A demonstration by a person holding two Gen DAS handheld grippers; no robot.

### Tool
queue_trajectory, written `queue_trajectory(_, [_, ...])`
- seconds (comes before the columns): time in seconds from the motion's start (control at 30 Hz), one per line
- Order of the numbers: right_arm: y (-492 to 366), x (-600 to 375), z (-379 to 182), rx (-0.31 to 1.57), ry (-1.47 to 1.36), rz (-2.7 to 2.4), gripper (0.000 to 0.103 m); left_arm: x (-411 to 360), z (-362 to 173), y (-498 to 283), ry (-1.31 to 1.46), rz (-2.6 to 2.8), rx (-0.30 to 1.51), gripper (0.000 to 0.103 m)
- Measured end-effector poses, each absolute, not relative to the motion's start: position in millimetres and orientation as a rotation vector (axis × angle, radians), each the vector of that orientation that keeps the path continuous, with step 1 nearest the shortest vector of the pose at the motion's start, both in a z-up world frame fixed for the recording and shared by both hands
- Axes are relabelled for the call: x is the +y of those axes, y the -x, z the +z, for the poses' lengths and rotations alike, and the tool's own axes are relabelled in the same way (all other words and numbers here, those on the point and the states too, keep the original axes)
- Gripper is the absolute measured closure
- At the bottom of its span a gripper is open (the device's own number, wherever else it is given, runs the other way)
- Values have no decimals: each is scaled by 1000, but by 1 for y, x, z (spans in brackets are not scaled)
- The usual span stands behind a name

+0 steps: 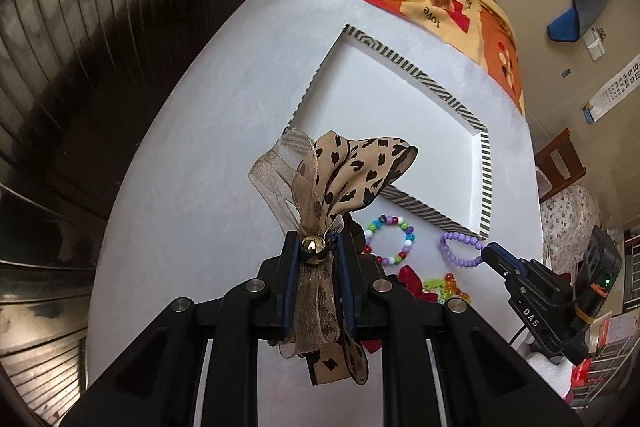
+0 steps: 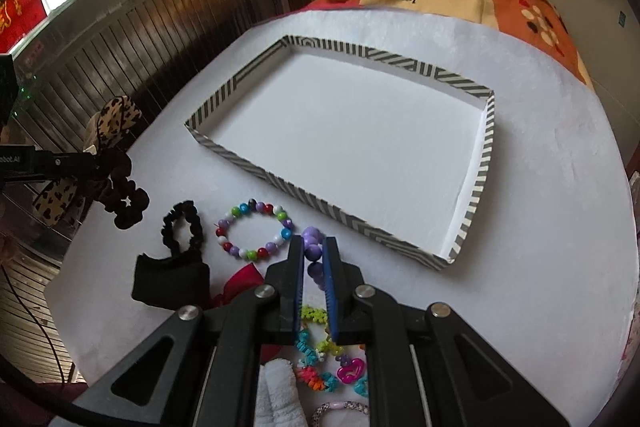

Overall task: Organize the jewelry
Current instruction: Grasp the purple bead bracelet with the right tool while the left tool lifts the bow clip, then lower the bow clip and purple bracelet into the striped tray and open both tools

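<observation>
Left gripper (image 1: 318, 247): clamped on leopard-print bow (image 1: 352, 171), held before striped tray (image 1: 440, 95).
Right gripper (image 2: 313, 253): closed on purple bead bracelet (image 2: 313, 247), beside tray's near wall.

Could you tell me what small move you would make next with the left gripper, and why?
Probably carry it forward over the striped tray and open. The left gripper is shut on the leopard bow, held above the table, and nothing lies in the tray.
</observation>
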State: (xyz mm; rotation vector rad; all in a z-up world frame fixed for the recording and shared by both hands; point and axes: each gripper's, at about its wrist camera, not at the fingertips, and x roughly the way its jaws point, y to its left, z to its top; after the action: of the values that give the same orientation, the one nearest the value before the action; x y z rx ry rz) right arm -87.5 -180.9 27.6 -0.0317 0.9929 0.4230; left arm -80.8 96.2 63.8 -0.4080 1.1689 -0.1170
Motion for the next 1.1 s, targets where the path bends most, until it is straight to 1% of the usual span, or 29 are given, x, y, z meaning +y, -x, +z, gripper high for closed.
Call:
queue_trajectory(0.27, [84, -185, 58, 938, 22, 408, 94, 79, 80, 58, 374, -156, 1134, 95])
queue_trajectory(0.53, [55, -201, 75, 900, -19, 329, 94, 66, 83, 2, 344, -160, 1110, 95])
queue_trajectory(0.67, [34, -207, 65, 929, -52, 305, 93, 58, 69, -26, 334, -162, 1132, 95])
queue_trajectory(0.83, [15, -210, 37, 992, -105, 301, 93, 54, 37, -53, 305, -110, 1191, 95])
queue_trajectory(1.1, [-10, -235, -8, 1102, -57, 137, 93, 60, -6, -76, 282, -52, 1257, 95])
